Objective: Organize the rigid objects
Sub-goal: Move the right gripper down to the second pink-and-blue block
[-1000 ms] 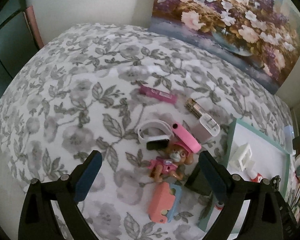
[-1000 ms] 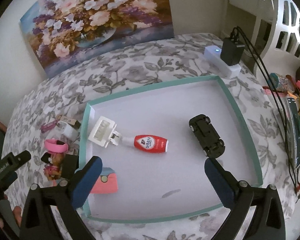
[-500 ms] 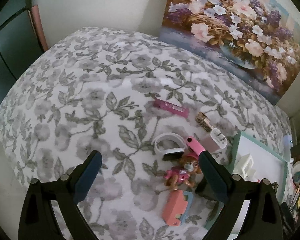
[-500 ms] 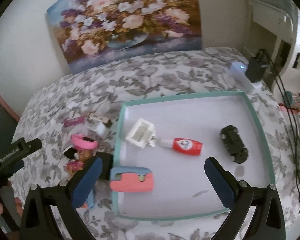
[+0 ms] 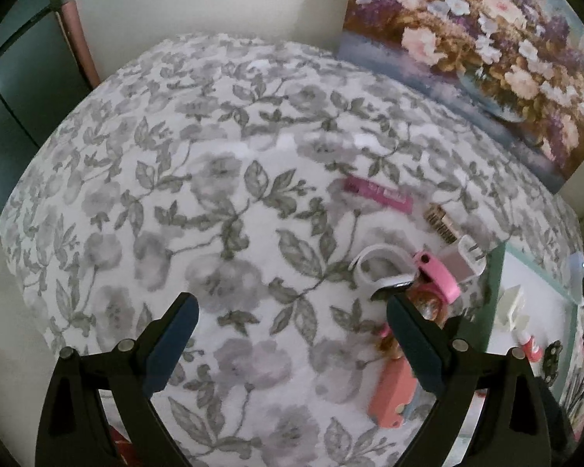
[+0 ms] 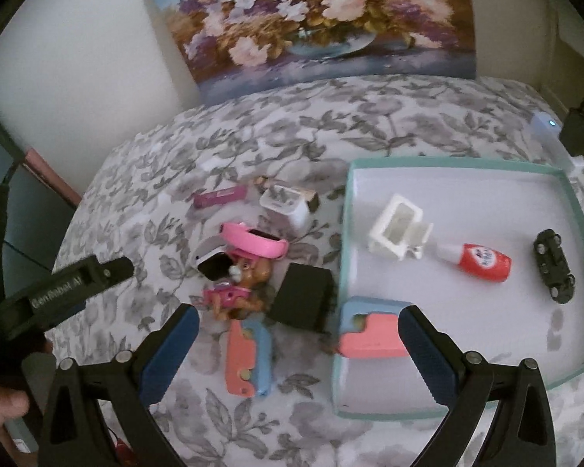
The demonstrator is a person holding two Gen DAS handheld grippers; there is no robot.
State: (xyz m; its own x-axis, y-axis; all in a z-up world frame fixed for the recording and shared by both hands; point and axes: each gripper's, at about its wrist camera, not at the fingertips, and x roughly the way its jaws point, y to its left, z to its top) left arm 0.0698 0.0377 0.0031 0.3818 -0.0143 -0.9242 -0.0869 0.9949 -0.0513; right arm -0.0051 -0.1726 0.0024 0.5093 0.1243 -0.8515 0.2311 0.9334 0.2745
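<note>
The pink-and-blue block (image 6: 373, 329) now lies just inside the near-left corner of the teal tray (image 6: 578, 241), close against the inner face of our right gripper (image 6: 298, 346)'s right finger; a second ago it sat lower and farther left, at the tray's edge, so it has joined the white frame (image 6: 395, 229), red bottle (image 6: 482, 262) and black car (image 6: 553, 266) already inside. Our right gripper is spread wide and carries nothing, and has swung left over the loose pile: ahead between its fingers are a second pink-and-blue piece (image 6: 247, 358), the black box (image 6: 303, 297), the dog figure (image 6: 239, 284) and pink band (image 6: 255, 243). Our left gripper (image 5: 290, 344) has pulled back, splayed and empty, the pile now off its right finger. We judge one more item stowed, several left.
</note>
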